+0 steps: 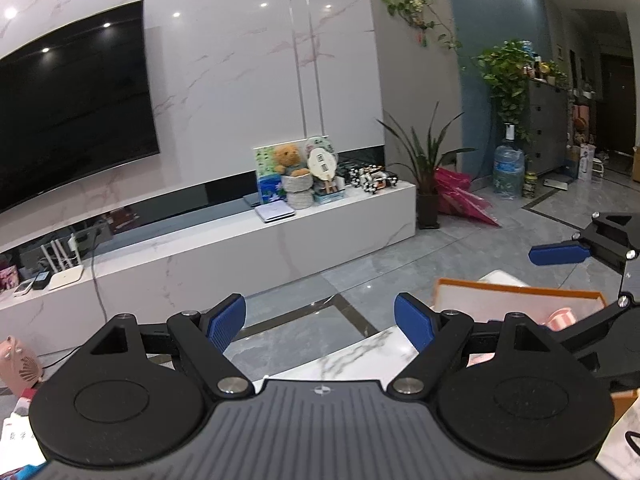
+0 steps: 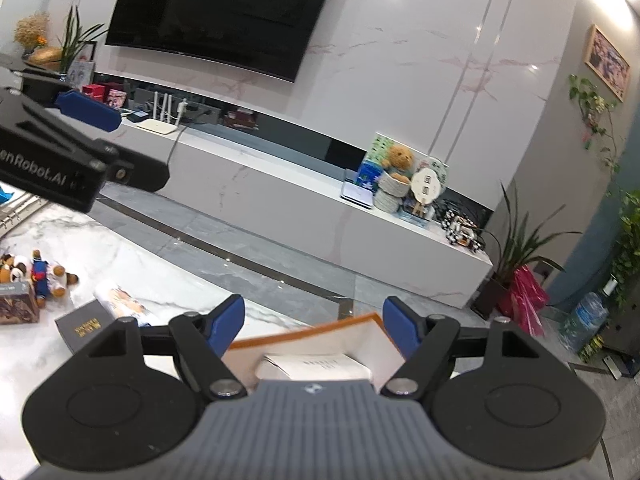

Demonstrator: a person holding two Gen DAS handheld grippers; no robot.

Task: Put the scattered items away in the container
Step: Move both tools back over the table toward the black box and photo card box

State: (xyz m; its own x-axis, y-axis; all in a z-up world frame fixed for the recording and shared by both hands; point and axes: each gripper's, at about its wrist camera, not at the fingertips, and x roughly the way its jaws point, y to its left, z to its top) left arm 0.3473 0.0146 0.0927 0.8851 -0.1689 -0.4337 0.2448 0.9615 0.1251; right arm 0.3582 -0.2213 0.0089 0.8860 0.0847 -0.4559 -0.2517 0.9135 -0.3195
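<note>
My left gripper (image 1: 320, 320) is open, with nothing between its blue pads, over the edge of the marble table (image 1: 352, 356). To its right stands the orange-rimmed box (image 1: 520, 300), which has a pink item (image 1: 560, 316) inside. One blue pad (image 1: 558, 254) of my right gripper shows above that box. In the right wrist view my right gripper (image 2: 314, 326) hangs open over the orange-rimmed box (image 2: 304, 336), and a small white carton (image 2: 316, 364) lies inside it. Plush toys (image 2: 36, 276), a dark box (image 2: 84, 326), a booklet (image 2: 124, 304) and a brown box (image 2: 16, 308) lie scattered on the table to the left.
A long white TV console (image 1: 240, 248) with a teddy bear (image 1: 288, 160) runs along the marble wall beyond a strip of grey floor. A potted plant (image 1: 428, 168) and a water bottle (image 1: 508, 168) stand at the right. A pink heater (image 1: 20, 360) sits low at the left.
</note>
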